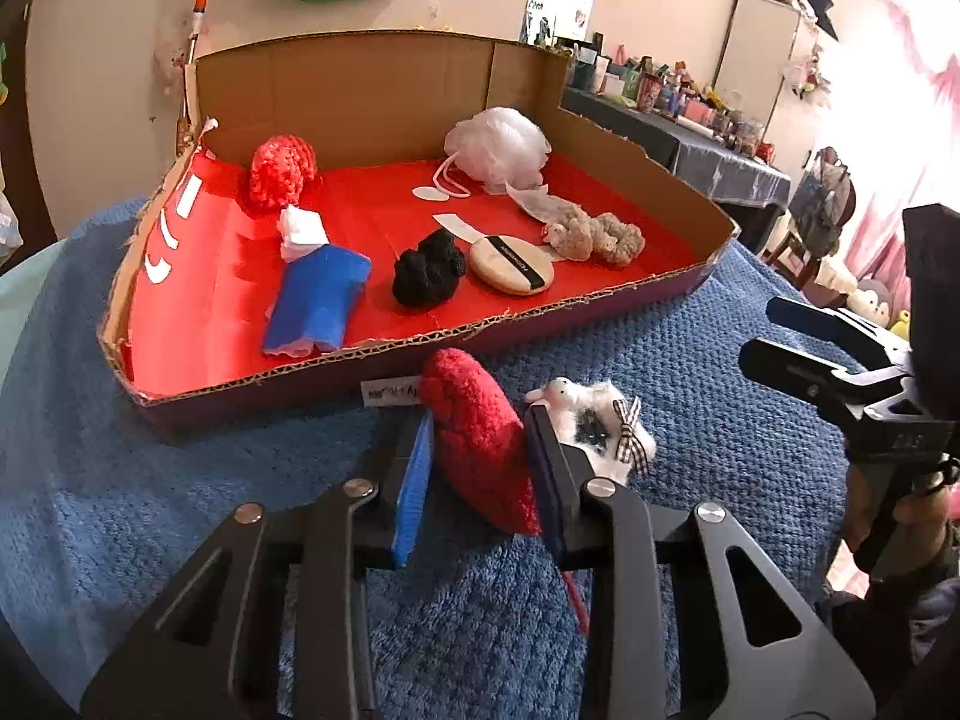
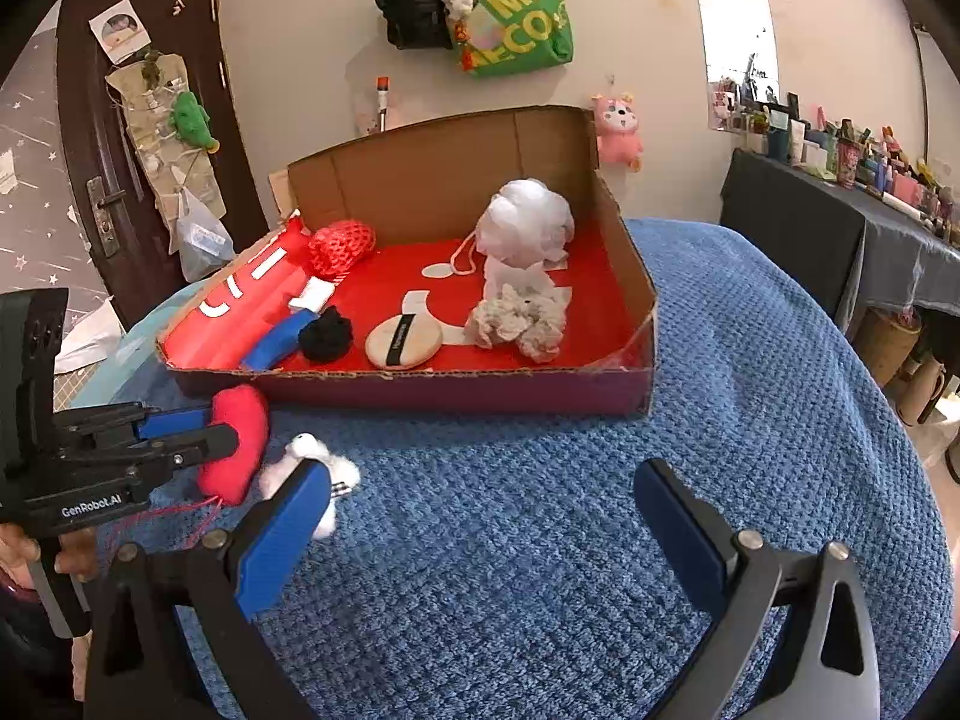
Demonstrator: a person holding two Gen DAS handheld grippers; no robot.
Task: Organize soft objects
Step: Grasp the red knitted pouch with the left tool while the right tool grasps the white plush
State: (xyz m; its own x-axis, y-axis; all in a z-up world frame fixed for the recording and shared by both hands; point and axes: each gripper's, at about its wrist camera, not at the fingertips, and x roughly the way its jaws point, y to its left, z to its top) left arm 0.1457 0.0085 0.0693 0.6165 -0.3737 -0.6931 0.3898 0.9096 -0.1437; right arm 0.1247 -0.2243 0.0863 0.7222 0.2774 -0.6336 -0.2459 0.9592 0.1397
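Note:
My left gripper [image 1: 480, 420] is shut on a red plush heart [image 1: 486, 456], just in front of the cardboard box's near wall [image 1: 420, 342]. The right wrist view shows the heart [image 2: 240, 450] pinched from the side, a red string trailing below it. A small white plush sheep [image 1: 600, 420] with a checked bow lies on the blue blanket, touching the heart's right side. My right gripper [image 2: 480, 474] stands open over bare blanket, its left finger just in front of the sheep [image 2: 312, 456].
The red-lined box holds a red knitted piece [image 1: 279, 171], a white bath pouf [image 1: 498, 144], a blue cloth [image 1: 321, 300], a black scrunchie [image 1: 429, 276], a powder puff [image 1: 510, 264] and a beige scrunchie [image 1: 594, 234]. A dark table [image 2: 840, 228] with bottles stands at the right.

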